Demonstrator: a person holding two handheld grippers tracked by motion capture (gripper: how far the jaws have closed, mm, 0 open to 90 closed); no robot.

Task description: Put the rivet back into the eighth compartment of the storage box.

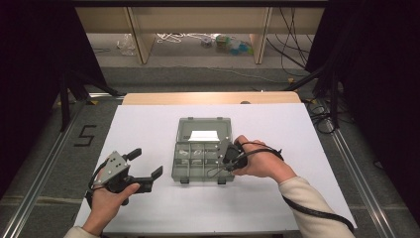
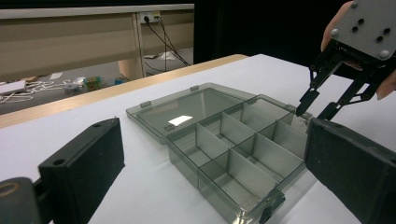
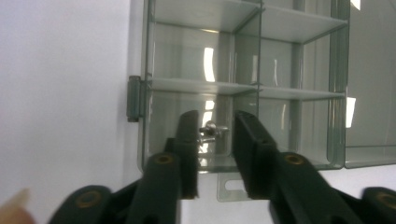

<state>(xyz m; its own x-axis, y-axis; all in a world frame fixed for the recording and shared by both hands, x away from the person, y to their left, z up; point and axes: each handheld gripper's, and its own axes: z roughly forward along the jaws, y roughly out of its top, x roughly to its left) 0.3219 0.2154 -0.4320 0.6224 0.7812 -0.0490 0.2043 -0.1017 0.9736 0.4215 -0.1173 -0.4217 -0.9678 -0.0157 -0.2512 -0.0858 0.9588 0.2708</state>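
R hand-held gripper (image 3: 212, 140) jaws apart around small screw (image 3: 211, 130) in near-right compartment of organizer box (image 1: 184, 148), mid surface. Center, then close gently. L hand-held gripper (image 1: 146, 167) released, idle near-left.

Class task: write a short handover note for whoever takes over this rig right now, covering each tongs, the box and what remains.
Right tongs: part open, jaws down in a front corner compartment of the organiser box, either side of a small metal screw, not closed on it.
Left tongs: open, empty, held off the box's left side above the white table.
Box: lid open and lying flat; the other compartments look empty.
Left: probably close on the screw and lift it.
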